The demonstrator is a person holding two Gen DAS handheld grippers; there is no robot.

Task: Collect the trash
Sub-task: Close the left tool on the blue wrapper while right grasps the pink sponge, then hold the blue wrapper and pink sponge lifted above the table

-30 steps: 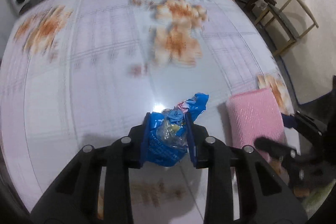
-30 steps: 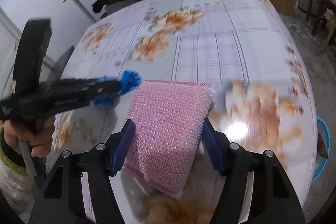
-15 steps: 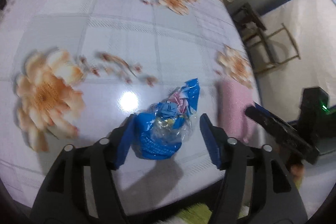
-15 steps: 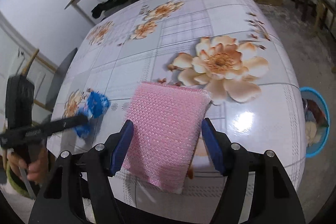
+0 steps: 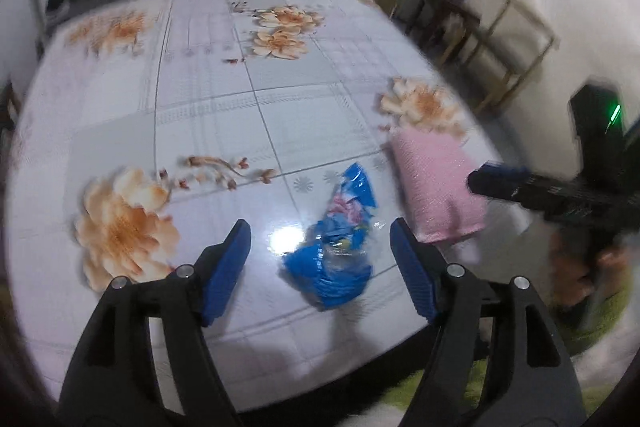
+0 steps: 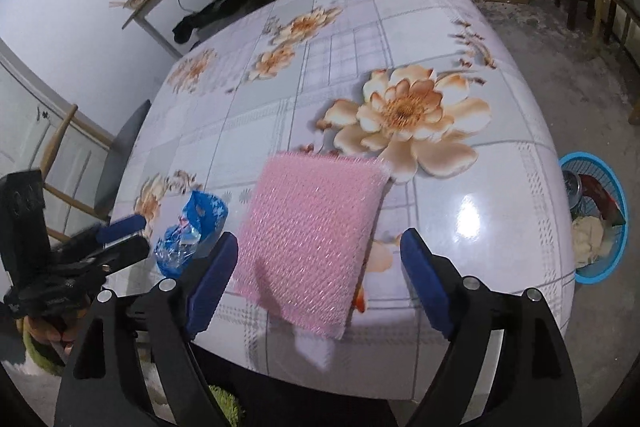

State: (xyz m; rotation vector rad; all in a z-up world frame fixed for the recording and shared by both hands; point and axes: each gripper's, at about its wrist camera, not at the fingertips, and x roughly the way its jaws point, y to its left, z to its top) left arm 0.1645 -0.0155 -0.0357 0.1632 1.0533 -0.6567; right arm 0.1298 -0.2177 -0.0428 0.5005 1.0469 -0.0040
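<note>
1. The left gripper (image 5: 320, 259) has just been opening; its jaws stand wide, and the blue wrapper (image 5: 336, 247) lies free between them.
2. The right gripper (image 6: 316, 279) has likewise just been opening, its jaws clear of the pink sponge (image 6: 308, 239).
3. The wrapper's long axis runs from the table (image 5: 200, 107) edge away, its narrow end far.
4. The sponge overhangs the edge.

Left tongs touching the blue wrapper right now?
Apart. The left wrist view shows the left tongs, which have just been opening, with table visible between each pad and the blue wrapper.
</note>
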